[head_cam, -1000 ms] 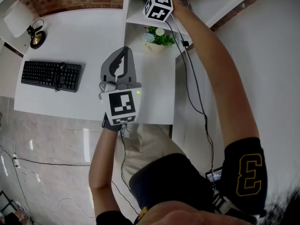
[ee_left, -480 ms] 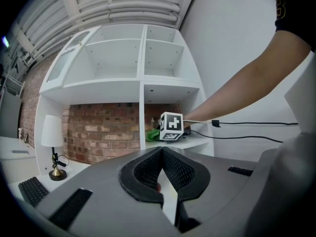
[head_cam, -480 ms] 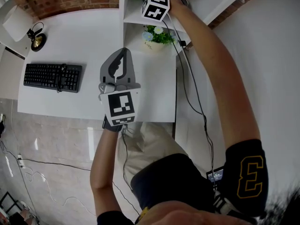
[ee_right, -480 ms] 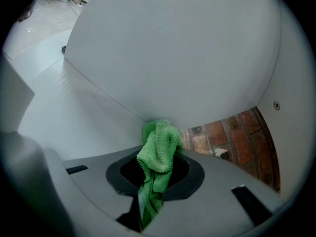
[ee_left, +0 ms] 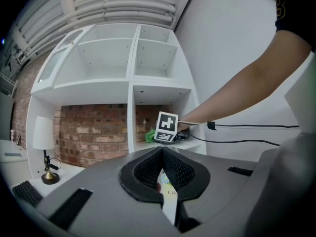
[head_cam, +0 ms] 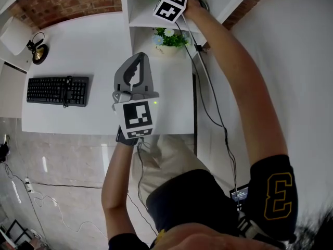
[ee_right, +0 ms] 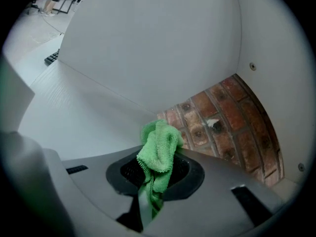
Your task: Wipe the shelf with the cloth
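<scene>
Item: green cloth [ee_right: 158,149], bunched, pinched in the right claw [ee_right: 154,179], with a tuft standing proud of the pads.
Location: inside a white shelf [ee_right: 74,117] compartment, near the back corner by the brick wall [ee_right: 222,117]; contact with the board cannot be told.
Handling, as judged: tilt the tuft down onto the board, press lightly, and sweep in overlapping strokes from the back to the front edge, grip kept firm.
Left claw [ee_left: 162,169]: pressed together, empty, hanging over the table [head_cam: 78,46].
Below the shelf: flower pot [head_cam: 167,39], lettering beginning "Li", the rest hidden.
Sleeve [head_cam: 274,191]: the numeral "3".
</scene>
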`<move>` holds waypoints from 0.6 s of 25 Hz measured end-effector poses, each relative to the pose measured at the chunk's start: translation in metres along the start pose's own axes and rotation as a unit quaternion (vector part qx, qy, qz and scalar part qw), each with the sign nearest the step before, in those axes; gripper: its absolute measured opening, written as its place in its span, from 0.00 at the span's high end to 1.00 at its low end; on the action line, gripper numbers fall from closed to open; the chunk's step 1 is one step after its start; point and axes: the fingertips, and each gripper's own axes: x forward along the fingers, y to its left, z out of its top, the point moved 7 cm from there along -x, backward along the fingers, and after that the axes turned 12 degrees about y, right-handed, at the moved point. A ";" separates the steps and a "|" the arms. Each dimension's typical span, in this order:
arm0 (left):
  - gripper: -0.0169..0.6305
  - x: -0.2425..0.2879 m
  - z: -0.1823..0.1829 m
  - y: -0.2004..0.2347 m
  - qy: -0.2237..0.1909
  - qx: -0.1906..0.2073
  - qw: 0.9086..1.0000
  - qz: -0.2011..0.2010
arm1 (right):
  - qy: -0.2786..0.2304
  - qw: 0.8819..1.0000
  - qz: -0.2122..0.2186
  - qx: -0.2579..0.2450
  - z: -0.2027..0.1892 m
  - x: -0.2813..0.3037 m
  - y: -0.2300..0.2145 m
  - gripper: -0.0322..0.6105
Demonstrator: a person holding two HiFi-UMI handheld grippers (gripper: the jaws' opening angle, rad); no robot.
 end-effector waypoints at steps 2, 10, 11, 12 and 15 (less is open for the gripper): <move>0.95 0.000 0.002 -0.002 -0.001 0.001 1.000 -0.002 | 0.009 1.000 -0.002 0.025 -0.005 -0.001 -0.001 0.88; 0.95 0.001 0.012 -0.004 0.001 -0.002 1.000 -0.011 | 0.077 0.993 -0.033 0.087 -0.026 -0.006 -0.005 0.88; 0.95 0.001 0.013 -0.006 0.003 -0.007 1.000 -0.012 | 0.085 0.992 -0.037 0.090 -0.029 -0.006 -0.005 0.88; 0.95 0.001 0.014 -0.008 0.005 -0.010 1.000 -0.014 | 0.094 0.990 -0.041 0.093 -0.033 -0.006 -0.006 0.88; 0.95 0.001 0.016 -0.010 0.004 -0.016 1.000 -0.020 | 0.116 0.986 -0.049 0.107 -0.044 -0.003 -0.009 0.88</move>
